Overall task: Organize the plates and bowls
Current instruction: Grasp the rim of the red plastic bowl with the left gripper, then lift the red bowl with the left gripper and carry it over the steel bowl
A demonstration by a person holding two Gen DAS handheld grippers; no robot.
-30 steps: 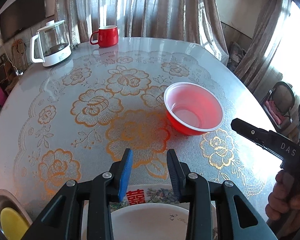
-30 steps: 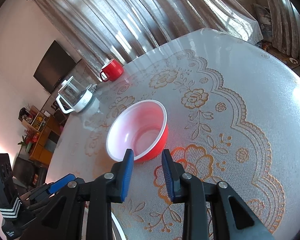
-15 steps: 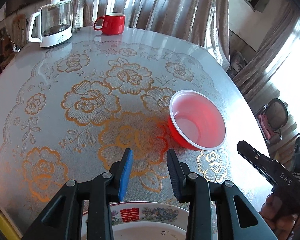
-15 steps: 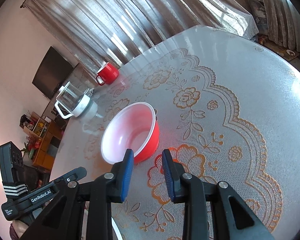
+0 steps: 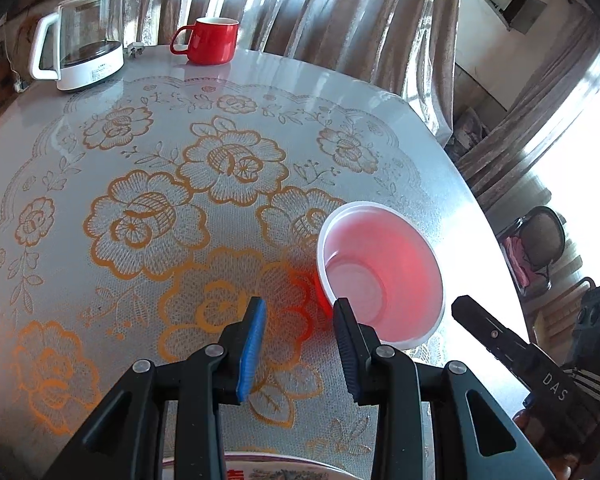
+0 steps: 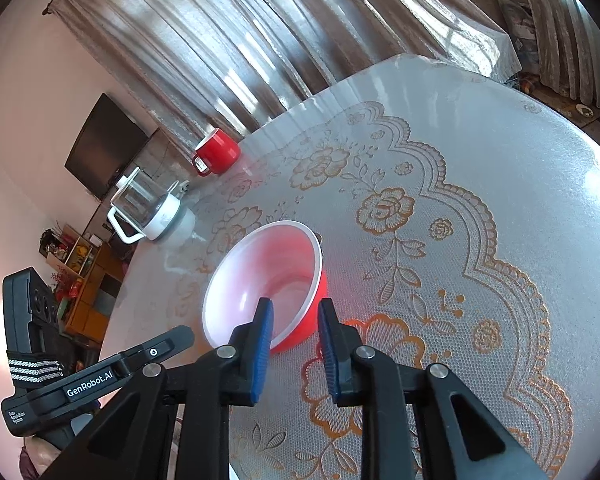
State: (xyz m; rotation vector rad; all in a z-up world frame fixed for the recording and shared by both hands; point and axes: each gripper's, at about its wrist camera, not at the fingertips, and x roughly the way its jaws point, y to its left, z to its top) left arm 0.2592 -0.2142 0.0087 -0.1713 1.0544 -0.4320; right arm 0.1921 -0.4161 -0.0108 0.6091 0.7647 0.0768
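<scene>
A glass kettle (image 5: 80,38) with a white base and handle is standing at the far left edge of the round table (image 5: 40,184), which is wearing a clear cover with orange lace flowers. Just to its right a red mug (image 5: 210,40) is sitting in front of the grey curtains (image 5: 320,12).

Nearer the camera, the left gripper (image 5: 298,322) is hanging over bare tablecloth with its blue-padded jaws parted and nothing between them. Under it, at the bottom edge of the left wrist view, the rim of a decorated white plate (image 5: 260,468) is peeking out.

To the right of that gripper the red bowl (image 5: 380,276), white inside, is sitting upright on the table. The left gripper's right finger is overlapping the bowl's near-left rim in this view; whether it is touching, I cannot tell.

In the right wrist view the right gripper (image 6: 294,326) is reaching the bowl (image 6: 264,280): its jaws are closing, the left pad (image 6: 262,344) sitting inside the rim and the right pad outside the red wall, with a gap showing between the wall and the outer pad.
</scene>
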